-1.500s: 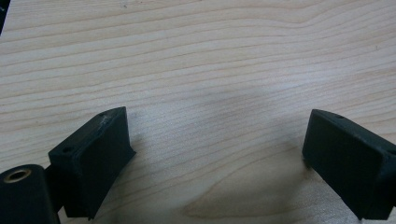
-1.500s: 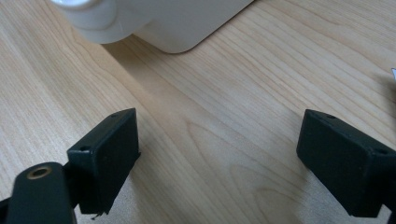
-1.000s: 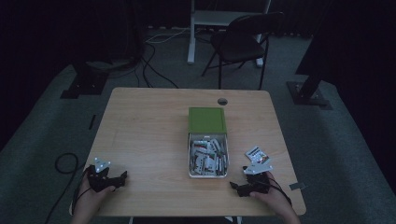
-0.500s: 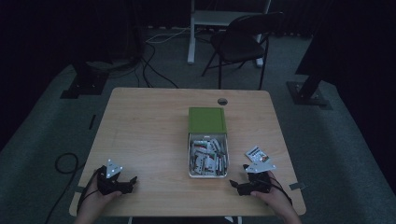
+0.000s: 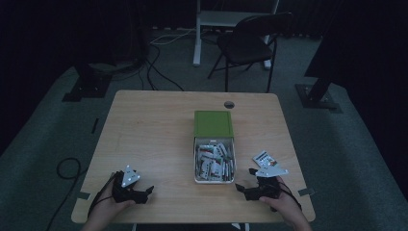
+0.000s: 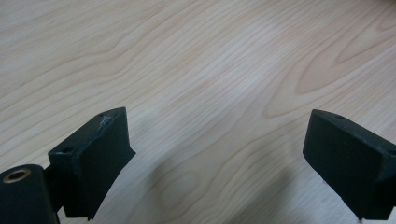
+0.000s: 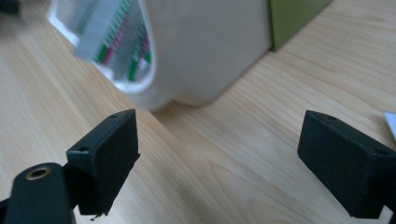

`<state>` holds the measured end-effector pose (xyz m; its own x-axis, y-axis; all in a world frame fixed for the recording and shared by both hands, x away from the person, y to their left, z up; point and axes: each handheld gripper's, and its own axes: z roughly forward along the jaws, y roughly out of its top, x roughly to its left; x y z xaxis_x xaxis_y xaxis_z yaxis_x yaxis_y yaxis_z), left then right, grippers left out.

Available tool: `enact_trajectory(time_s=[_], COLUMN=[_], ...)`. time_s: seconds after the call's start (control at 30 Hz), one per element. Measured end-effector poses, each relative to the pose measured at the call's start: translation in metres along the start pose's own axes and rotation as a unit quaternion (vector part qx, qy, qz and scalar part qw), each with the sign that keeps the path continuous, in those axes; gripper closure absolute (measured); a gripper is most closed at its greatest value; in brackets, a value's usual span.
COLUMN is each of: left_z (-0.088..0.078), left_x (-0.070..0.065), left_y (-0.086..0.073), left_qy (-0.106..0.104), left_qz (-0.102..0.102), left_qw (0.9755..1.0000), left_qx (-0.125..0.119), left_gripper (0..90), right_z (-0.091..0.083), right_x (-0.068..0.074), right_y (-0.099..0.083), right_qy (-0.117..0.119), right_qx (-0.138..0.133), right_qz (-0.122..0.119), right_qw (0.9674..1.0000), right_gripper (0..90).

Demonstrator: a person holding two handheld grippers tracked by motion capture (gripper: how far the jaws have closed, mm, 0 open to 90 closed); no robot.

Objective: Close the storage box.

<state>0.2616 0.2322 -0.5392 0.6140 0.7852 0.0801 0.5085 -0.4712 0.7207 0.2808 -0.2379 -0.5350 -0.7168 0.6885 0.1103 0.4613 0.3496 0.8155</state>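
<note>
A clear plastic box [image 5: 214, 162] holding several white packets [image 5: 217, 156] sits mid-table, its green lid [image 5: 213, 123] lying just behind it. My right gripper [image 5: 243, 190] rests near the front right edge, pointing left at the box, jaws wide apart and empty. In the right gripper view [image 7: 219, 158] the box's translucent wall [image 7: 205, 46] stands close ahead, with the green lid [image 7: 294, 16] behind. My left gripper [image 5: 146, 191] lies at the front left, open; in the left gripper view [image 6: 219, 163] only bare wood lies between its jaws.
A loose white packet [image 5: 264, 158] lies on the wooden table [image 5: 154, 134] right of the box, just behind my right hand. A cable hole [image 5: 229, 104] sits near the far edge. A chair [image 5: 250, 45] stands beyond the table.
My left gripper has slid rightward along the front edge, toward the table's middle. The right gripper has stayed put.
</note>
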Motion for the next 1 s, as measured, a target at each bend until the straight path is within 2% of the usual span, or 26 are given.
enact_trajectory(time_s=[0.17,0.23,0.33,0.5,0.77,0.93,1.0], left_z=[0.004,0.006,0.009,0.013,0.018,0.025,0.027], left_x=[-0.010,-0.014,-0.019,-0.027,-0.044,-0.053,-0.055], left_y=[0.008,0.011,0.014,0.022,0.046,0.054,0.056], left_qy=[-0.021,-0.031,-0.033,-0.042,-0.067,-0.068,-0.071], left_qz=[0.012,0.017,0.029,0.036,0.054,0.071,0.069], left_qw=[0.9997,0.9993,0.9990,0.9983,0.9955,0.9939,0.9935], left_qx=[-0.011,-0.013,-0.012,-0.017,-0.039,-0.050,-0.055], left_gripper=[8.2,8.2,8.2,8.2,8.2,8.3,8.3], right_z=[-0.002,-0.002,-0.002,-0.004,-0.006,-0.007,-0.007], right_x=[0.002,0.001,0.001,0.003,0.003,-0.001,-0.002], right_y=[0.003,0.004,0.003,0.004,0.007,0.011,0.012], right_qy=[0.012,0.012,0.012,0.017,0.028,0.017,0.019], right_qx=[-0.017,-0.015,-0.018,-0.029,-0.043,-0.060,-0.065], right_qz=[0.001,0.005,0.009,0.005,0.012,0.021,0.021], right_qw=[0.9998,0.9998,0.9997,0.9994,0.9986,0.9978,0.9975], right_gripper=[12.1,12.1,12.4,12.4,12.4,12.4,12.4])
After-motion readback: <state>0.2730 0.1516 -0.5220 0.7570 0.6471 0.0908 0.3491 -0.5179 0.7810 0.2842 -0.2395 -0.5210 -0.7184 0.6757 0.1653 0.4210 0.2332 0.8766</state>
